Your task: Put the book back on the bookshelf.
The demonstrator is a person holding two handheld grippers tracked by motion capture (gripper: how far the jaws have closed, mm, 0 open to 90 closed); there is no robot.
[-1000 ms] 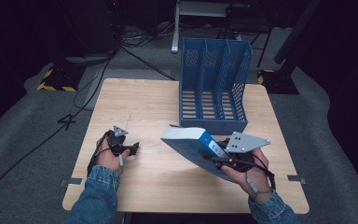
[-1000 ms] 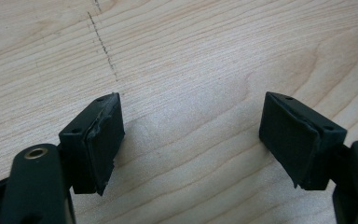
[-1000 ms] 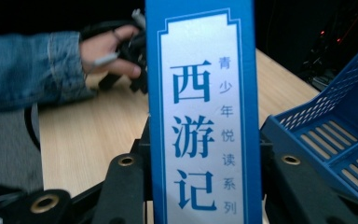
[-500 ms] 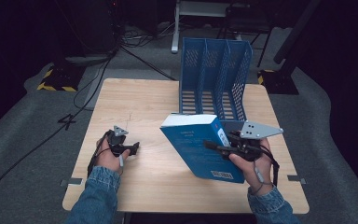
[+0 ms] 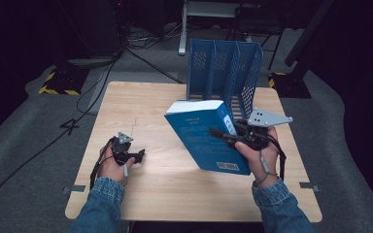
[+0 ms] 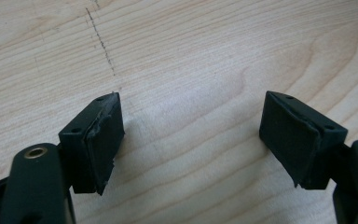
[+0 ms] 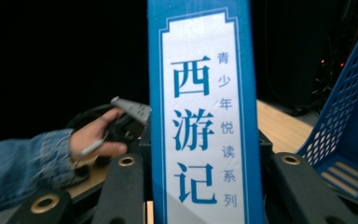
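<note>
Right of centre frame, right claw [image 5: 222, 134] clamping tilted blue book [image 5: 205, 138], long axis upward, lower spine hidden, left claw [image 6: 193, 140] wide above worktop [image 5: 141, 104].

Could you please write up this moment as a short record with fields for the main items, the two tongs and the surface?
held item: blue book, lifted off the table, tilted
right tongs: shut on the book, spine between the jaws
book spine: blue and white with printed characters
left tongs: open, nothing between the jaws, low over the table
nearby: blue file rack standing at the far edge, behind the book
surface: wooden table
</note>
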